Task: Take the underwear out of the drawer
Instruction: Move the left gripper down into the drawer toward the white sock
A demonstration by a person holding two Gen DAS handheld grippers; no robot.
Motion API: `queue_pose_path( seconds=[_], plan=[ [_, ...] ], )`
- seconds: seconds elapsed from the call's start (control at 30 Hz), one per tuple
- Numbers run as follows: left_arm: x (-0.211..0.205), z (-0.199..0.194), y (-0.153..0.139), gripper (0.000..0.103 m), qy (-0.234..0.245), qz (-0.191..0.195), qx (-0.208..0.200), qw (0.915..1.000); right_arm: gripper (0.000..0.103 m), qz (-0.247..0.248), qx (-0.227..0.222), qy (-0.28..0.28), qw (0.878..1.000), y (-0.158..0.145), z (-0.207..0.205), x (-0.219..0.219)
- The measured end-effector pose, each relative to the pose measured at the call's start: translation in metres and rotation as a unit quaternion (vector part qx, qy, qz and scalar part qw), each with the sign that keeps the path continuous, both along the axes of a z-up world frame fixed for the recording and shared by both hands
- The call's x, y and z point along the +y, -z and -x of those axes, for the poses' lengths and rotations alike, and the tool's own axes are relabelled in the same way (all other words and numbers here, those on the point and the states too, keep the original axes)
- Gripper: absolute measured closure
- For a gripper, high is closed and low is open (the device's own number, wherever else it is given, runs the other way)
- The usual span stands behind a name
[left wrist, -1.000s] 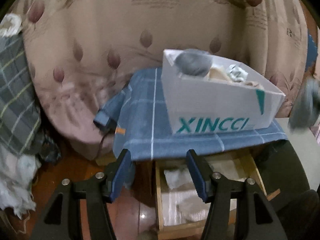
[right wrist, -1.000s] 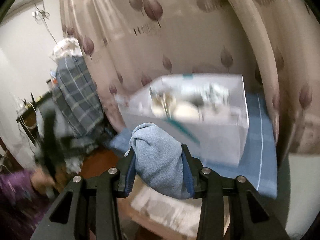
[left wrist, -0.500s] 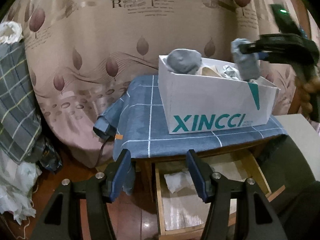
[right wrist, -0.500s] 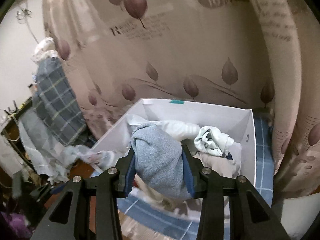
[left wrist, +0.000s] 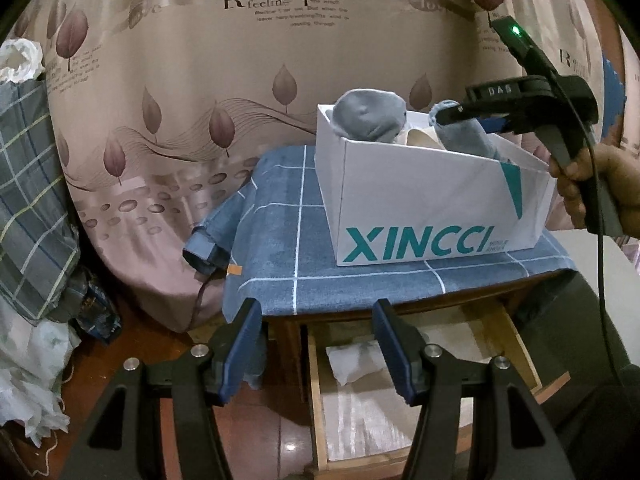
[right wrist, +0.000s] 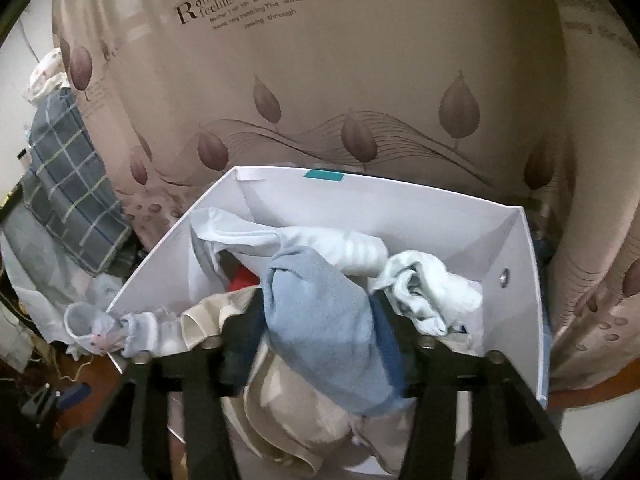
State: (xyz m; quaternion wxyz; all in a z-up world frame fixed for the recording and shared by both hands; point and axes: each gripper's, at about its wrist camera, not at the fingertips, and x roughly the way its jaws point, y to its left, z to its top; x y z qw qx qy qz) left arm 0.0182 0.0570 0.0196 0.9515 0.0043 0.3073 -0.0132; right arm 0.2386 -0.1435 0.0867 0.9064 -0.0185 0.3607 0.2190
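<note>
Matt white cardboard box (left wrist: 420,200), soft blue cloth underwear (right wrist: 328,328), bare wood drawer (left wrist: 316,396), checked cloth cover (left wrist: 280,240)

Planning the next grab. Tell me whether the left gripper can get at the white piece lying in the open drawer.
Probably yes. The left gripper is open and empty, the drawer is pulled out below it, and nothing covers the white piece.

"XINCCI" on white box (left wrist: 420,208), "Romantic feeling" on curtain (left wrist: 240,60)

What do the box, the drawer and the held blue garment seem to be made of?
Box: probably matte white cardboard, with thin, creased walls.
Drawer: pale unpainted wood, grain showing.
Blue garment: soft knit cloth, slightly fuzzy, bunched in the right gripper.
</note>
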Motion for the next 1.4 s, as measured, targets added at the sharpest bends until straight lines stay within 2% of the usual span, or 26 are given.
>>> queue_pose_path(
  seconds=[0.07, 0.2, 0.3, 0.4, 0.47, 0.53, 0.63, 0.73, 0.8, 0.83, 0.87, 1.0, 1.07, 1.13, 1.23, 1.4],
  plan=[
    [-0.001, 0.0, 0.0, 0.044, 0.003, -0.006, -0.001, 1.0, 0.013, 0.002, -0.028, 0.002, 1.0, -0.005, 0.008, -0.001],
    [-0.001, -0.003, 0.004, 0.044, 0.011, -0.008, 0.014, 0.9998, 0.012, -0.024, -0.09, 0.011, 0.996, -0.026, 0.036, -0.015],
    [0.002, -0.005, 0.007, 0.044, 0.025, 0.004, 0.027, 0.9993, 0.009, -0.088, -0.146, 0.004, 0.985, -0.044, 0.081, -0.042],
    [-0.001, -0.005, 0.012, 0.044, 0.053, 0.005, 0.039, 0.9978, 0.002, -0.148, -0.176, -0.006, 0.973, -0.041, 0.134, -0.072],
    [-0.011, -0.004, 0.017, 0.044, 0.074, -0.014, 0.047, 0.996, 0.002, -0.171, -0.173, -0.005, 0.97, -0.025, 0.167, -0.091],
    [-0.025, -0.003, 0.023, 0.044, 0.096, -0.048, 0.057, 0.9926, 0.002, -0.179, -0.156, -0.001, 0.971, -0.004, 0.191, -0.106],
    [-0.051, 0.001, 0.032, 0.044, 0.148, -0.097, 0.054, 0.9827, 0.002, -0.186, -0.121, 0.019, 0.975, 0.032, 0.217, -0.128],
    [-0.084, -0.001, 0.047, 0.044, 0.205, -0.164, 0.05, 0.9636, 0.002, -0.214, -0.072, 0.042, 0.973, 0.065, 0.227, -0.152],
    [-0.107, -0.008, 0.065, 0.044, 0.239, -0.209, 0.066, 0.9461, 0.002, -0.236, -0.055, 0.052, 0.969, 0.072, 0.227, -0.163],
    [-0.117, -0.01, 0.074, 0.044, 0.249, -0.235, 0.069, 0.9371, 0.002, -0.248, -0.058, 0.05, 0.966, 0.07, 0.228, -0.167],
    [-0.129, -0.014, 0.087, 0.044, 0.262, -0.27, 0.075, 0.9235, 0.002, -0.249, -0.066, 0.05, 0.965, 0.068, 0.229, -0.169],
    [-0.156, -0.024, 0.119, 0.044, 0.306, -0.325, 0.102, 0.8891, 0.002, -0.259, -0.068, 0.042, 0.962, 0.071, 0.232, -0.171],
    [-0.164, -0.032, 0.133, 0.044, 0.315, -0.342, 0.113, 0.8781, 0.002, -0.261, -0.074, 0.035, 0.962, 0.07, 0.234, -0.171],
    [-0.167, -0.039, 0.148, 0.044, 0.32, -0.351, 0.127, 0.8707, 0.002, -0.263, -0.075, 0.03, 0.961, 0.07, 0.237, -0.173],
    [-0.173, -0.048, 0.172, 0.044, 0.33, -0.378, 0.138, 0.8536, 0.002, -0.269, -0.076, 0.023, 0.96, 0.071, 0.239, -0.175],
    [-0.17, -0.064, 0.203, 0.044, 0.337, -0.413, 0.151, 0.8323, 0.002, -0.29, -0.074, 0.024, 0.954, 0.072, 0.239, -0.183]
  ],
)
